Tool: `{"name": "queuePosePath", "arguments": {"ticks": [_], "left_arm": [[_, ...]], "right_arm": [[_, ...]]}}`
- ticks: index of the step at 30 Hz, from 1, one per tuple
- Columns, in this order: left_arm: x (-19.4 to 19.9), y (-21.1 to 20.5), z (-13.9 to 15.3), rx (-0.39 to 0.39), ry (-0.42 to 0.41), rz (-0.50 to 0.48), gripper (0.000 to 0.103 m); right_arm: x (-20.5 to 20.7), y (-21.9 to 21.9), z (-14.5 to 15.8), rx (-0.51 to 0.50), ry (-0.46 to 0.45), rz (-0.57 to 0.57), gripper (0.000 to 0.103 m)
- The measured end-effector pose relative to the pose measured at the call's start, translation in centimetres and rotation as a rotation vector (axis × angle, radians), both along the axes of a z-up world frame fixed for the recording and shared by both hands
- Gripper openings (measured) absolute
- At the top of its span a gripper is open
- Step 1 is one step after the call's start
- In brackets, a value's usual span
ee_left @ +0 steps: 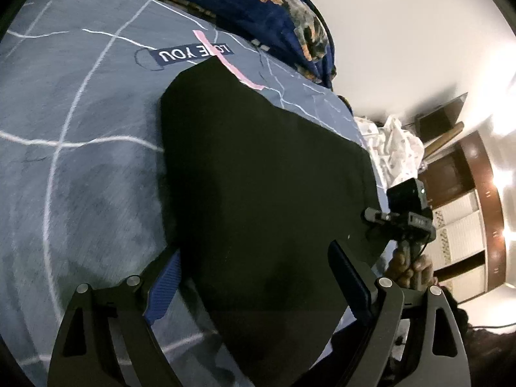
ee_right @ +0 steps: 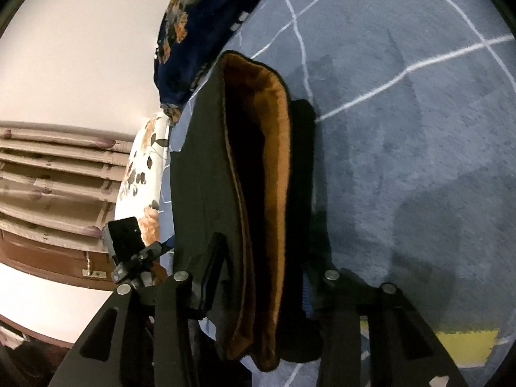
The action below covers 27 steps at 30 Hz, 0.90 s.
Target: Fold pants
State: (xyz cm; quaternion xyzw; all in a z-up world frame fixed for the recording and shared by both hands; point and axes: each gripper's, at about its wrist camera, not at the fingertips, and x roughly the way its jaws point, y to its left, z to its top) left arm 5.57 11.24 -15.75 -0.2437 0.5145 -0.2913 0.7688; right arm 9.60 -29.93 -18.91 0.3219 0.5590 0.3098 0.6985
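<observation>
Left wrist view shows the black pants (ee_left: pixel 258 177) lying folded on the bed, over a grey-blue bedsheet (ee_left: pixel 80 161) crossed by thin white lines and printed with a dark label reading "LOVE YOU" (ee_left: pixel 195 53). The left tongs (ee_left: pixel 258 277) stand wide apart, one blue pad on each side of the near end of the pants, neither pressing the cloth. A pink strip (ee_left: pixel 225 61) lies on the sheet at the far edge of the pants. In the right wrist view the right tongs (ee_right: pixel 258 274) are clamped on the pants (ee_right: pixel 206 167), gripping stacked layers whose orange-brown lining (ee_right: pixel 277 135) shows at the open edge. A dark blue floral blanket (ee_left: pixel 267 3) is bunched along the far side of the bed, against a pale wall (ee_left: pixel 403 32). A hand (ee_left: pixel 412 267) holds the other device's grip at the right.
</observation>
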Motion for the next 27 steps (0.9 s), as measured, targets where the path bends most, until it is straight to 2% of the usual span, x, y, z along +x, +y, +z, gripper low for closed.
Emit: {"name": "queuePosePath", "arguments": {"ticks": [2,4,6,8,10,12,14,20,27], "left_arm": [[0.3,-0.3,0.0,-0.012,0.000,-0.013,0.093],[0.7,-1.2,0.3,0.026,-0.014,-0.038,0.094],[0.9,-2.6,0.7,0.110,-0.050,-0.063,0.094],[0.4,-4.4,1.0,0.240,-0.111,-0.095,0.093],[-0.4,-6.3,1.0,0.395,-0.183,-0.108,0.084],[-1.0,-7.0,1.0,0.456,-0.214,-0.097,0.080],[-1.1,-7.0,1.0,0.466,-0.216,-0.081,0.077],[-1.2,-7.6,1.0,0.526,-0.226,-0.079,0.076],[-1.1,-7.9,1.0,0.540,-0.225,-0.066,0.076]], "right_arm": [[-0.1,0.1,0.1,-0.007,-0.015,0.005,0.038],[0.1,0.0,0.0,-0.007,-0.008,0.004,0.037],[0.2,0.0,0.0,-0.007,-0.001,0.003,0.037],[0.3,-0.1,0.0,-0.008,-0.001,0.003,0.037],[0.4,-0.1,0.0,-0.008,0.000,0.004,0.037],[0.4,-0.1,0.0,-0.005,0.005,-0.003,0.038],[0.5,0.1,0.1,-0.008,0.002,-0.003,0.038],[0.5,0.2,0.1,-0.010,0.002,-0.015,0.038],[0.3,0.3,0.1,-0.015,-0.005,-0.030,0.038]]}}
